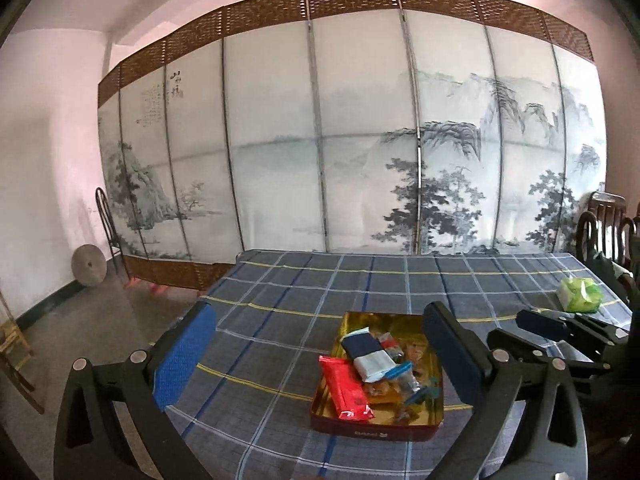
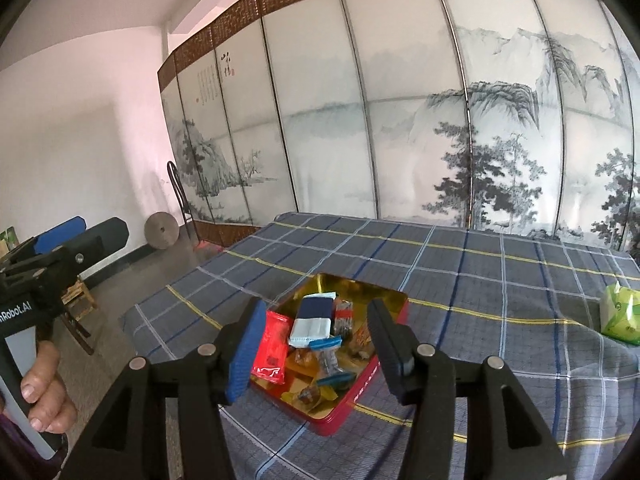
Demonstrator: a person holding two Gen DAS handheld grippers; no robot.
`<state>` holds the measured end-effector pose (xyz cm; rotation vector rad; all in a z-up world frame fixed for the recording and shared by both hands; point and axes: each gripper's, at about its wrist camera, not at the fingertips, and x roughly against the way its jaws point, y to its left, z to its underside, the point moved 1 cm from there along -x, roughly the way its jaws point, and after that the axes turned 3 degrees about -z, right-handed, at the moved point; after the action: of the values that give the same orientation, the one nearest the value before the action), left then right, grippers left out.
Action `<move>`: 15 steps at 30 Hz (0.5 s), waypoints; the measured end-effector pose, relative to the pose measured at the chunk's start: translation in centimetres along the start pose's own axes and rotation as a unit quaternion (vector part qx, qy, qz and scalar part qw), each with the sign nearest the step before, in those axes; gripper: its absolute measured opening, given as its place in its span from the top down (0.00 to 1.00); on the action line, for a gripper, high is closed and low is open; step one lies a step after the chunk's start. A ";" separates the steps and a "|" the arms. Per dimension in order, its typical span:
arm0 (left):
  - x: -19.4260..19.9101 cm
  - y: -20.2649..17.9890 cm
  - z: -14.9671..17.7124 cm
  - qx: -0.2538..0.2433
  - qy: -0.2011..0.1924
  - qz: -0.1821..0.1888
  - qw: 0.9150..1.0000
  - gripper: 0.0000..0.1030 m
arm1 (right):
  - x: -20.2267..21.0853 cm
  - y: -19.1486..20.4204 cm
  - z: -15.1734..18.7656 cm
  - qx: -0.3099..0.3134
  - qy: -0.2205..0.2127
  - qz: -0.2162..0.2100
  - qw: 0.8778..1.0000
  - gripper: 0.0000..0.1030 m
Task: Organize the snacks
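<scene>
A red tin with a gold inside (image 1: 416,322) (image 2: 362,392) sits on the checked tablecloth and holds several snacks: a red packet (image 1: 346,384) (image 2: 272,344), a navy and white packet (image 1: 368,354) (image 2: 314,318), and small wrapped candies (image 1: 412,380) (image 2: 328,356). My left gripper (image 1: 316,360) is open and empty, held above the table's near edge in front of the tin. My right gripper (image 2: 316,346) is open and empty, just short of the tin. The right gripper shows at the right of the left wrist view (image 1: 536,332); the left one shows at the left of the right wrist view (image 2: 76,236).
A green and white pack (image 1: 580,294) (image 2: 620,314) lies on the table at the far right. A folding screen (image 1: 320,140) stands behind the table. Wooden chairs (image 1: 604,220) stand at the right, and a small stool (image 2: 78,300) on the floor at the left.
</scene>
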<state>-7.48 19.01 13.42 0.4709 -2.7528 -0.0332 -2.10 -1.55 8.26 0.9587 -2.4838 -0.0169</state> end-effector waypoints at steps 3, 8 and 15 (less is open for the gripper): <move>0.4 -0.1 0.1 -0.001 0.001 0.002 1.000 0.00 | 0.1 0.3 0.2 0.006 0.001 -0.001 1.000 0.48; 0.6 0.1 0.2 0.013 0.011 0.022 1.000 0.00 | 0.4 0.3 0.5 0.006 0.002 -0.001 1.000 0.48; 0.7 -0.4 0.5 0.007 0.014 0.024 1.000 0.00 | 0.7 0.1 0.9 0.002 0.004 0.000 1.000 0.48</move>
<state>-8.10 18.38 13.16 0.4057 -2.7363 0.0035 -2.96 -2.06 7.78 0.9572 -2.4771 -0.0080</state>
